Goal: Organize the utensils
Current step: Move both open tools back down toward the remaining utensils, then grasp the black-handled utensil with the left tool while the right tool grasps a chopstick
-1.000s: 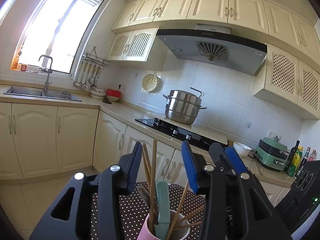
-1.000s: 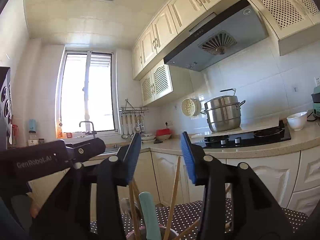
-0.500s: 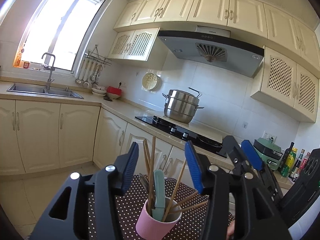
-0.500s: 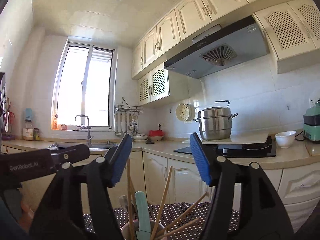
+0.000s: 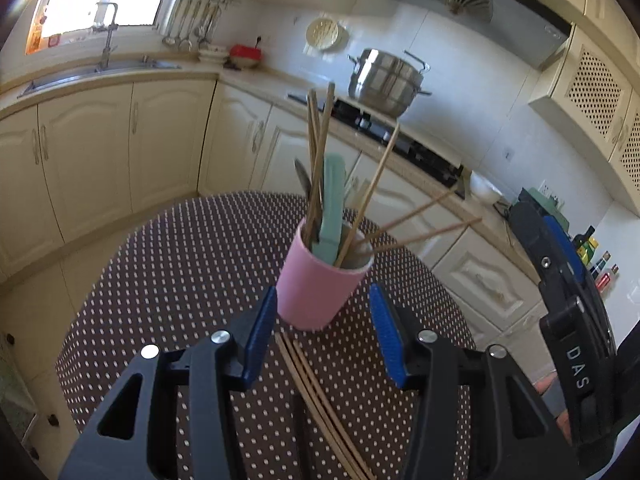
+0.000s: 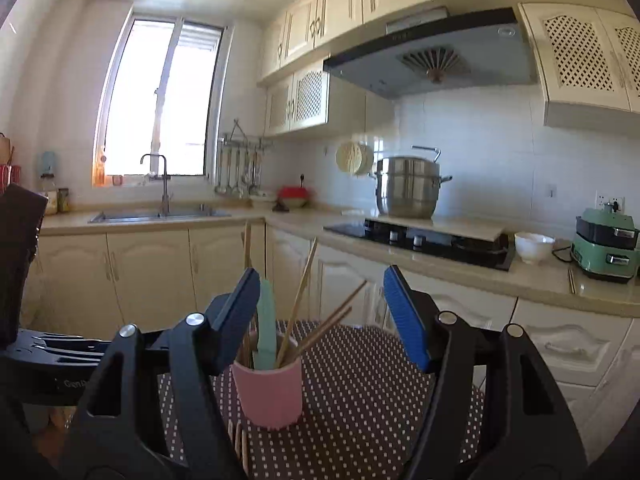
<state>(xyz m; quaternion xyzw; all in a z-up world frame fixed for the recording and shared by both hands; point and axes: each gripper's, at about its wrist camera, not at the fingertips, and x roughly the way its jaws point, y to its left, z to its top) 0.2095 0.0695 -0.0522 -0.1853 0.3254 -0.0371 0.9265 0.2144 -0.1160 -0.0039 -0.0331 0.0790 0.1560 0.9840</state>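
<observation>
Here, left gripper (image 5: 323, 328) gaping wide, gripping nothing, facing pink cup (image 5: 320, 284) of chopsticks (image 5: 374, 188); right gripper (image 6: 322, 316) likewise gaping, empty; loose chopsticks (image 5: 316, 392) lying on dotted tablecloth (image 5: 180, 280).

We see a steel stockpot (image 6: 407, 187) on the black cooktop (image 6: 420, 240), a white bowl (image 6: 533, 246), a green appliance (image 6: 604, 249), a sink (image 6: 158, 216) under the window (image 6: 160, 100).

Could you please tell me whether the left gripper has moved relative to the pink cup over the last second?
Yes. The left gripper has pulled back: the pink cup now stands clear beyond its fingertips.
</observation>
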